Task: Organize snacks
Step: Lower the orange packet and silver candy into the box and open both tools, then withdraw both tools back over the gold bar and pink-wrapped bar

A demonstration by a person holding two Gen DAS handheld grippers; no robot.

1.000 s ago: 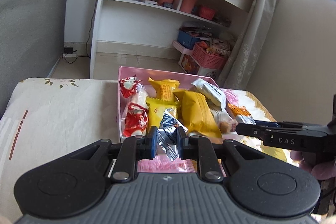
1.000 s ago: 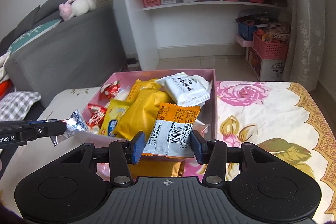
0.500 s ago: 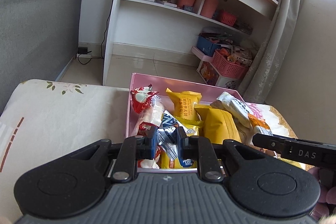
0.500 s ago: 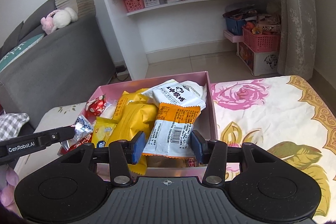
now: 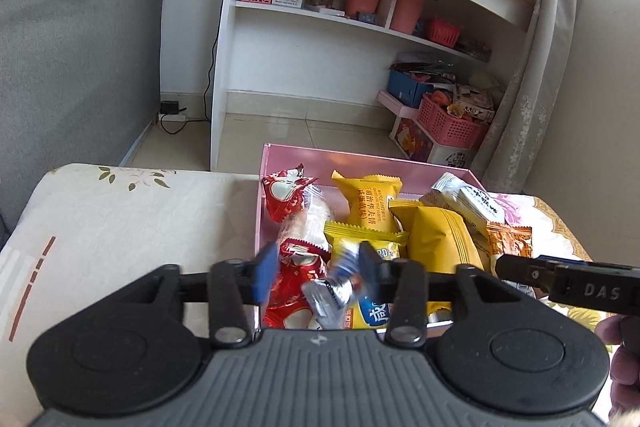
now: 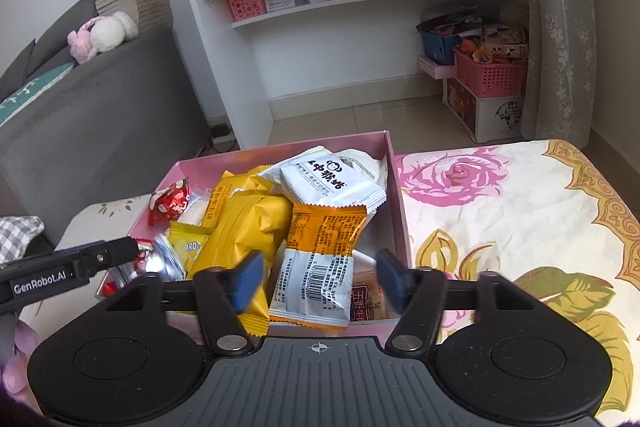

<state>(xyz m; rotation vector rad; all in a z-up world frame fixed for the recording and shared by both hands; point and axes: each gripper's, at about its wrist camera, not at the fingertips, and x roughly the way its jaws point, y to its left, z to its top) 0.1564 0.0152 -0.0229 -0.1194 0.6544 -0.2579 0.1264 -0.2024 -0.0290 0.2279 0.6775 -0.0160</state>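
A pink box [image 5: 360, 157] [image 6: 394, 187] holds several snack packets: yellow, red, white and orange ones. My left gripper [image 5: 318, 277] is open over the box's near left part, and a silver-blue wrapped candy [image 5: 332, 291] lies loose between its fingers. It shows in the right wrist view [image 6: 166, 259] beside the left finger. My right gripper [image 6: 316, 279] is open over the box's near right part, with the orange-and-white packet [image 6: 320, 259] lying between its fingers on the other snacks.
The box sits on a table with a floral cloth [image 6: 500, 227] [image 5: 120, 219]. A grey sofa [image 5: 72, 67] stands at the left, a white shelf unit [image 5: 340, 27] behind, and pink baskets [image 6: 492, 75] on the floor at the right.
Both grippers have opened. The left one let go of the silver-blue candy and the right one let go of the orange-and-white packet; both now lie in the box.
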